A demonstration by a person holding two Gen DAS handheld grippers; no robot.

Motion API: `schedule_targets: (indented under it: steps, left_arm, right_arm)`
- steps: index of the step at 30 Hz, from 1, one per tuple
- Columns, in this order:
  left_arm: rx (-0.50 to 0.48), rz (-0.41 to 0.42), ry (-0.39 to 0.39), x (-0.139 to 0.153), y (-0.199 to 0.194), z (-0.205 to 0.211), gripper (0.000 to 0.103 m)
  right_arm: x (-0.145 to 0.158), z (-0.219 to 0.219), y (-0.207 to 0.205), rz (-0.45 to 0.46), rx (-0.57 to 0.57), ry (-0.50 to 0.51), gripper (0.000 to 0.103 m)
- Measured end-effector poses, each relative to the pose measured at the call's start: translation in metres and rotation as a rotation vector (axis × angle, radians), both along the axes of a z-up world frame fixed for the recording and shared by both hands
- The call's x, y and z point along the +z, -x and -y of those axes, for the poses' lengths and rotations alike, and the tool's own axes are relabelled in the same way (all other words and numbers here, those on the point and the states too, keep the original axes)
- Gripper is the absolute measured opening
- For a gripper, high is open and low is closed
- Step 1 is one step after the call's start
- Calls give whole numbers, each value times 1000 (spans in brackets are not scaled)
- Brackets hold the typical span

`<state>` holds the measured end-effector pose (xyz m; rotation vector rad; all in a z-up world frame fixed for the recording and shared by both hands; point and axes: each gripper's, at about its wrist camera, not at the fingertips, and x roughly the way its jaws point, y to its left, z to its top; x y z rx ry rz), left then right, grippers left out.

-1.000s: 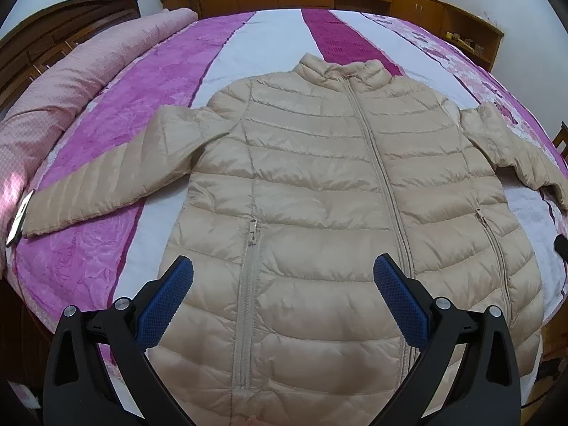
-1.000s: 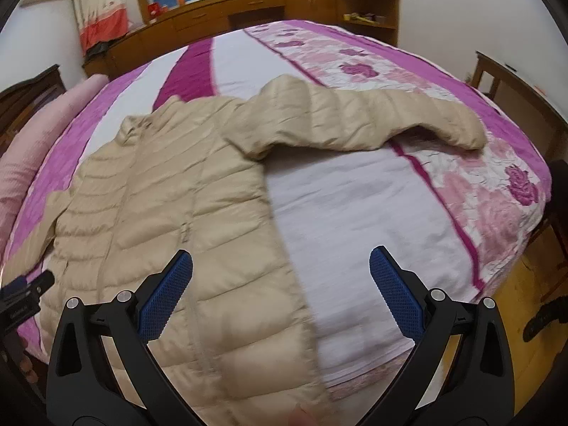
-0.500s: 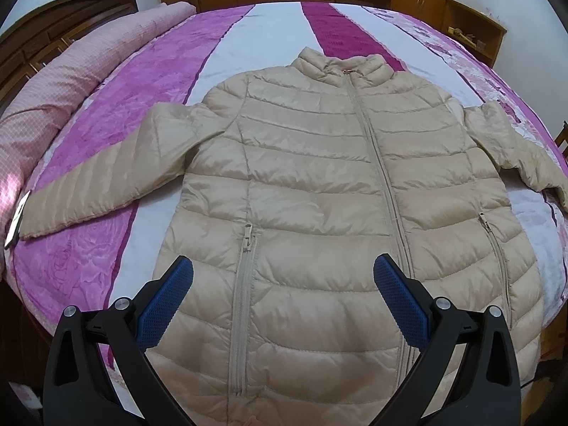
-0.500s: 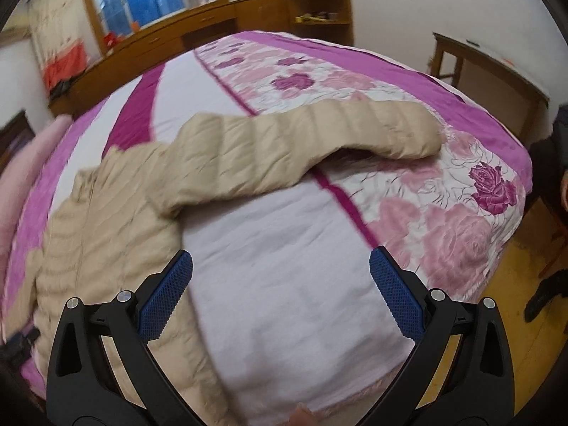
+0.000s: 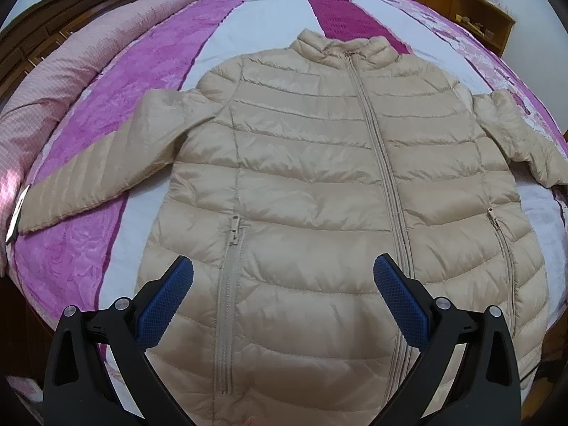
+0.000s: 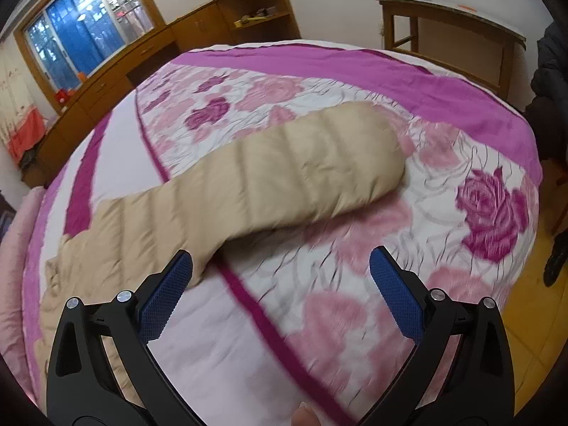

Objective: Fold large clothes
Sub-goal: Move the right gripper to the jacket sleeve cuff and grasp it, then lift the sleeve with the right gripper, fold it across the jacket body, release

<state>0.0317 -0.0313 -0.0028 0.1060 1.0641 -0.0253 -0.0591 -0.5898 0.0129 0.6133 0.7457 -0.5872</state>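
A beige jacket [image 5: 319,177] lies flat, zipped, face up on a bed [image 5: 88,113]. Left gripper [image 5: 282,296] and right gripper [image 6: 280,291] hover, jaws wide and empty. Folding seems unstarted; the blurred right sleeve [image 6: 269,181] probably needs gripping and folding inward.

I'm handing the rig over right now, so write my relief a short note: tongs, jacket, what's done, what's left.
Left tongs: open, empty, over the lower front of the jacket.
Right tongs: open, empty, pointed at the jacket's right sleeve.
Jacket: flat on the bed, front up, zipped, both sleeves spread out to the sides.
Done: jacket is laid out; no fold made.
Left: probably bring each sleeve in across the chest, then fold the body. The right sleeve looks like the likely first grab.
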Motion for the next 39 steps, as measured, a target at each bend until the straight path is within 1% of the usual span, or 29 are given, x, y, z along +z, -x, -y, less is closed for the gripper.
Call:
schedule_targets:
  steps: [8,16,24,28,30,32,33,35,36,37,39]
  left_arm:
    - [-2,-43,-3,-12,-9,11,98]
    - [0,-76,-12,-25,-18,16,98]
    - [3,-91,-13,-32,-24,17,98]
    - [3,-95,-12,-34,-26,18,98]
    - [2,-93,-9,-35,-25,17,98]
    - [0,-92,-11,-36,-25,17,98]
    - [0,-93,-11,-36,-25,18,98]
    - [-1,-92,-10,-35,-24,17,98]
    - [-3,-90,-11,-36,-24,17,98]
    - [-6,-88,-12,-35,-24,17,98]
    - [-10,-87,-11,-34,-22,17,98]
  right_arm:
    - [-17,30,-21,-3,-11,-14,99]
    - [-37,39,-46,-33,5,-22,99]
    - [-58,50,-54,-49,-8,-53,100]
    - [-60,49,-56,-70,-16,-51,99]
    - [-59,48,-56,-93,-24,-42,93]
    - [-56,47,-56,-105,-31,-33,79]
    - [-55,47,-55,-104,-29,-30,73]
    - [-52,46,-52,-98,-20,-23,51]
    - [-50,46,-50,-91,-9,-25,45]
    - [-49,46,-49,-82,4,-33,32]
    - [-46,43,-49,-66,31,-44,18]
